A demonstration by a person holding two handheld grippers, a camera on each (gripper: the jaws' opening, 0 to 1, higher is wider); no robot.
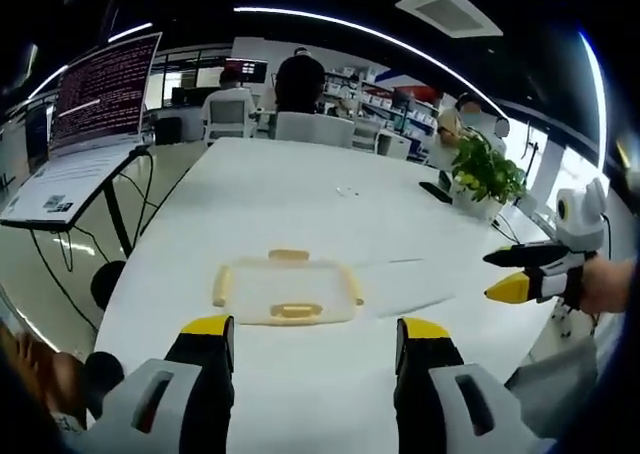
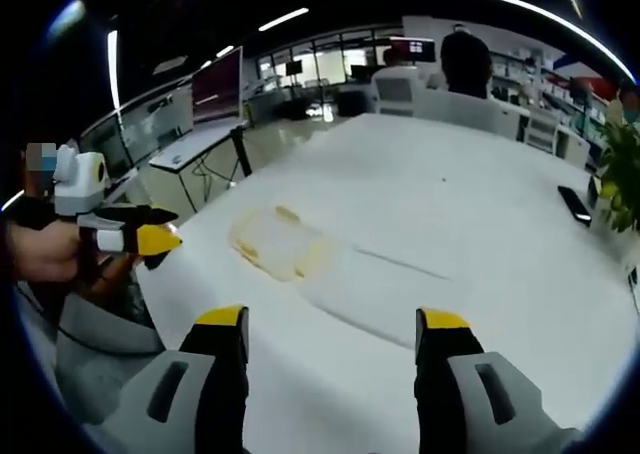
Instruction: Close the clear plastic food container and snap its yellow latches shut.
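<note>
The container [image 1: 286, 290] lies flat on the white surface [image 1: 300, 199], just ahead of the left gripper [image 1: 312, 336], whose two yellow-tipped jaws stand wide apart with nothing between them, so it is released. The container is clear, with its lid resting on top and a yellow latch [image 1: 289, 255] at the far side, one at the near side, and one at each end; from these views it cannot be told whether any latch is snapped down. In the left gripper view the right gripper [image 1: 523, 271] comes in from the right edge, held by a hand [image 1: 608, 286], well apart from the container and off beside the surface edge; its jaws there are parted. In the right gripper view the right gripper [image 2: 332, 326] has its own jaws spread and free of any load, and the container [image 2: 277, 242] sits farther out on the surface [image 2: 460, 204], to the left of centre. The left gripper [image 2: 160, 237] enters that view from the left, gripped by a hand [image 2: 45, 251], near the surface edge and apart from the container. A potted plant [image 1: 485, 174] and a dark phone [image 1: 435, 191] rest toward the far right of the surface. A laptop [image 1: 95, 124] stands open on a side stand at left. People sit at desks in the background.
</note>
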